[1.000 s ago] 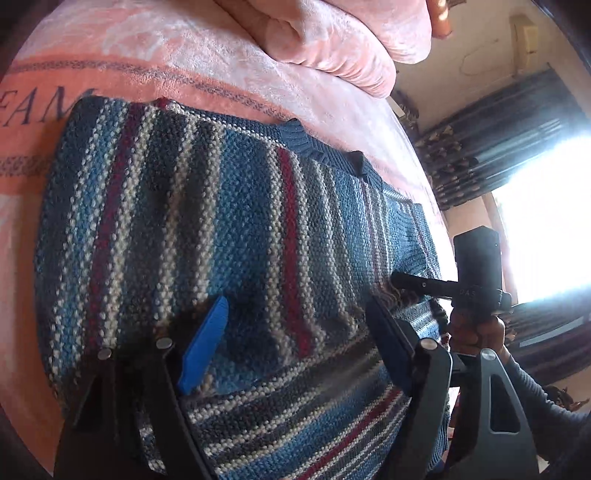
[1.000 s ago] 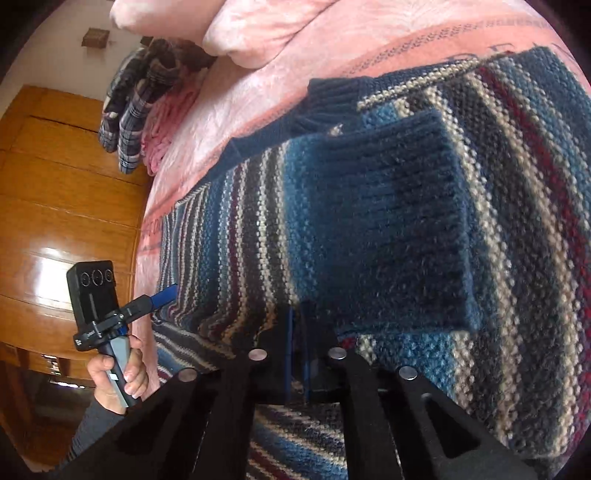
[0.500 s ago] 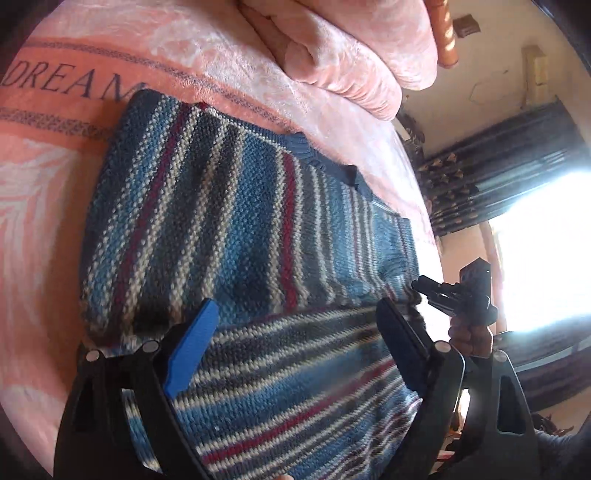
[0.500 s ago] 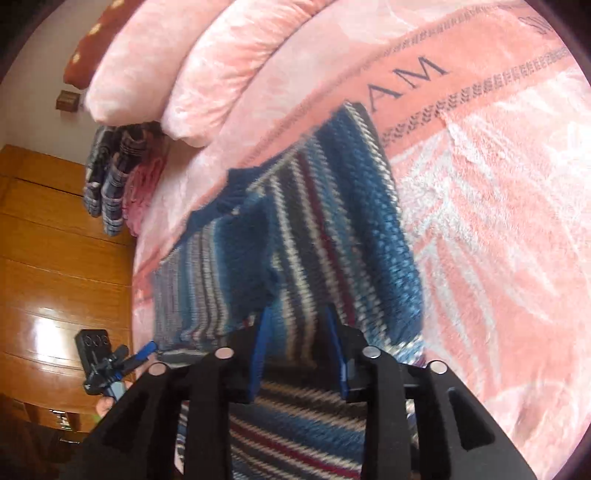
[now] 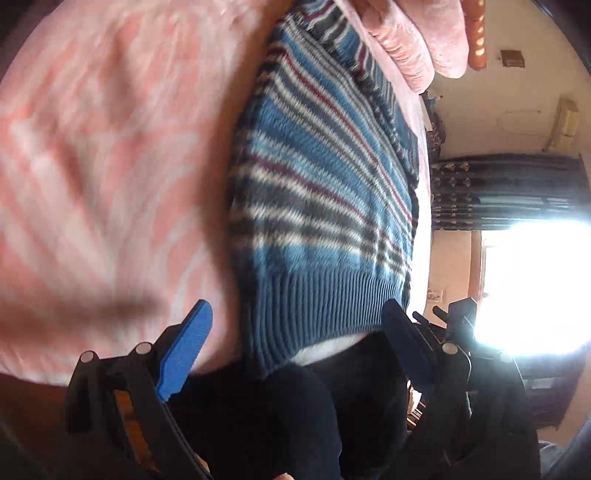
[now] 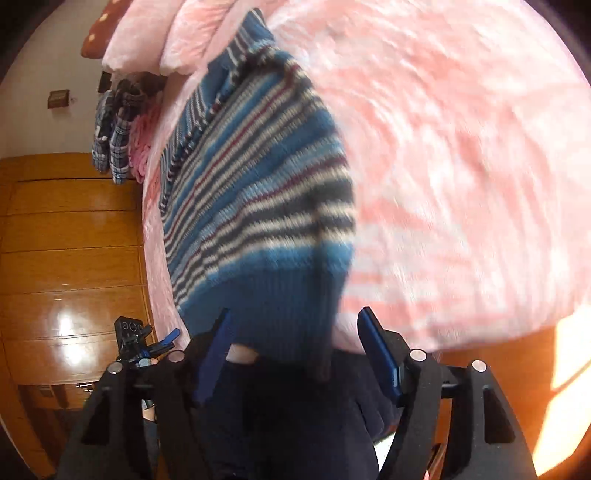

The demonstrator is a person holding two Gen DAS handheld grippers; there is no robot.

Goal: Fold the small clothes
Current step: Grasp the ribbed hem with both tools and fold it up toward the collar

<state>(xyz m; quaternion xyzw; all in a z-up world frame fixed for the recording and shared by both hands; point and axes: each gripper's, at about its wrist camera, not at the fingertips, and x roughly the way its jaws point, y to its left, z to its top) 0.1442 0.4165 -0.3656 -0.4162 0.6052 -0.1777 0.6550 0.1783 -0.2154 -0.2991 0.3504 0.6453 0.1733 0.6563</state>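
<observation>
Blue pads face each other across a wide gap on my left gripper [image 5: 295,347]; its jaws are spread and pinch nothing. Between them I see the ribbed hem of the striped sweater [image 5: 317,177] and, nearer the camera, the person's dark clothing [image 5: 295,413]. My right gripper [image 6: 295,350] is the same: jaws spread wide, nothing between the pads, the sweater's dark blue hem hanging over the bed edge just ahead of them.

From the right wrist view the sweater [image 6: 255,192] lies flat on the pink bed cover [image 6: 461,166], folded into a long narrow shape that runs from the near edge of the bed up toward the pillows [image 6: 155,33]. Its bands are blue, grey, white and thin maroon, and a darker folded layer shows along its left side. Both views are blurred, so I cannot make out the finer folds.

Out to the left of the right wrist view I see my left gripper [image 6: 162,341] held low beside the bed, its camera block facing me, in front of a glossy wooden wardrobe [image 6: 66,258]. Plaid cloth [image 6: 110,136] hangs near the head of the bed. In the left wrist view, the right gripper [image 5: 454,317] shows dark against a very bright window [image 5: 535,288], with a dark curtain [image 5: 509,192] above it.
</observation>
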